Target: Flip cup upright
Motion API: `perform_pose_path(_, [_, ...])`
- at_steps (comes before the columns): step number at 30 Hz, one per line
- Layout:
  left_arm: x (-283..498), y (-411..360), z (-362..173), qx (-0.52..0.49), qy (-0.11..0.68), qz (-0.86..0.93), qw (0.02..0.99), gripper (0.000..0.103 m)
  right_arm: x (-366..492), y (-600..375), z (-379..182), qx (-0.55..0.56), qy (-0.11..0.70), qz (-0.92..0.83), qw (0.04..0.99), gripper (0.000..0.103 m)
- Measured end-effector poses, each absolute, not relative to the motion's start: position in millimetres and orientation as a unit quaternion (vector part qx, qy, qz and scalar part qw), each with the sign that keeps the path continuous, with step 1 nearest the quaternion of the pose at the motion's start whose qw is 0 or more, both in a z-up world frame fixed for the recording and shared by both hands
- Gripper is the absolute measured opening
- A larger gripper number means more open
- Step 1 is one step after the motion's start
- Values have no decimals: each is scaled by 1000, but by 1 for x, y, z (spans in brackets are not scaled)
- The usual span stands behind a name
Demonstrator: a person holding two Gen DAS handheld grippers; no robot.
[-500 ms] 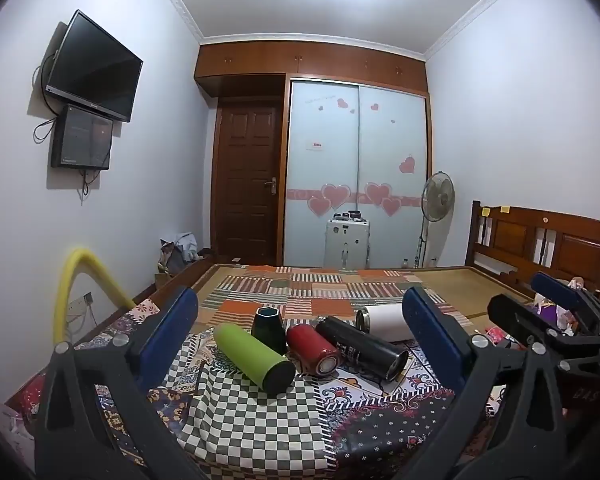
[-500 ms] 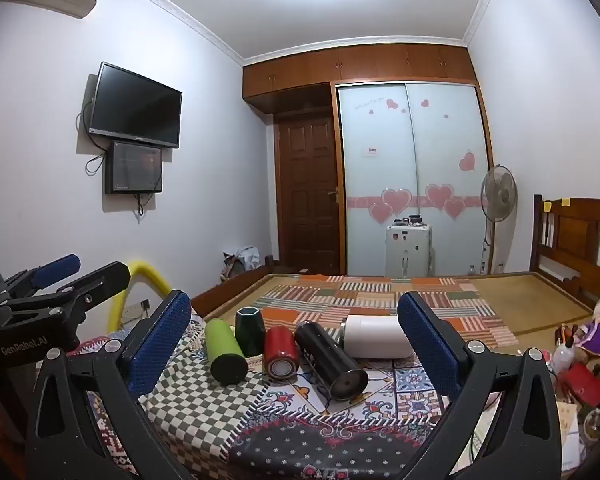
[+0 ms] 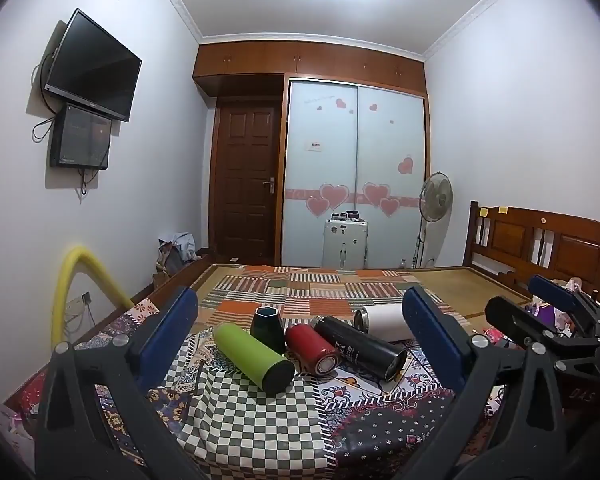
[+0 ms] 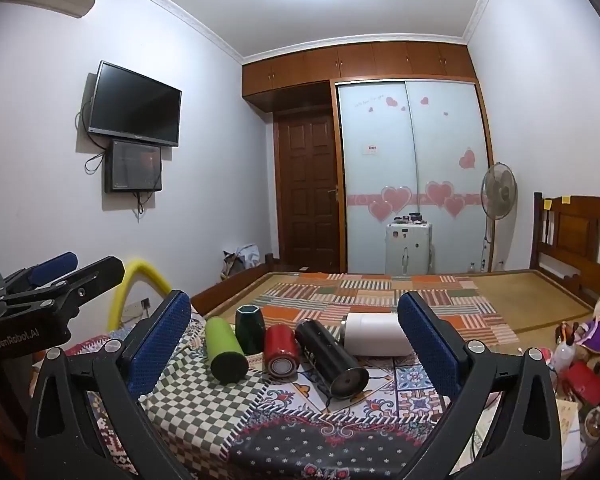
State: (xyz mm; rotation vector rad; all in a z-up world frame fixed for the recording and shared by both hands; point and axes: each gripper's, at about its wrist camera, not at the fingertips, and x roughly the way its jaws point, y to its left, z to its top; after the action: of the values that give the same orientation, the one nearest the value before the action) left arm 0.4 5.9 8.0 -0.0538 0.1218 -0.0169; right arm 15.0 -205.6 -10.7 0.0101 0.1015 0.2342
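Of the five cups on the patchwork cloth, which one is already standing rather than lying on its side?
The dark green faceted cup, behind the lime green one. It stands on end; the lime green, red, black and white cups all lie on their sides.

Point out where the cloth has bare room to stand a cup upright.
Free: the checked cloth in front of the green cup, and the tiled patch between black cup and white cup. Crowded: green cup, dark hexagonal cup, red cup and black cup sit packed together.
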Motion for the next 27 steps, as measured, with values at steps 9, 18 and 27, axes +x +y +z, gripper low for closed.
perform_pose_path(9, [-1,5,7,-27,57,-9,998,103,11,-204,-12,3,49,115,992,103])
perform_pose_path(18, [-3,5,7,-28,56,-10,998,103,13,-204,-15,2,48,114,992,103])
perform_pose_path(27, [-3,5,9,-26,53,-8,998,103,9,-206,-10,3,47,114,992,103])
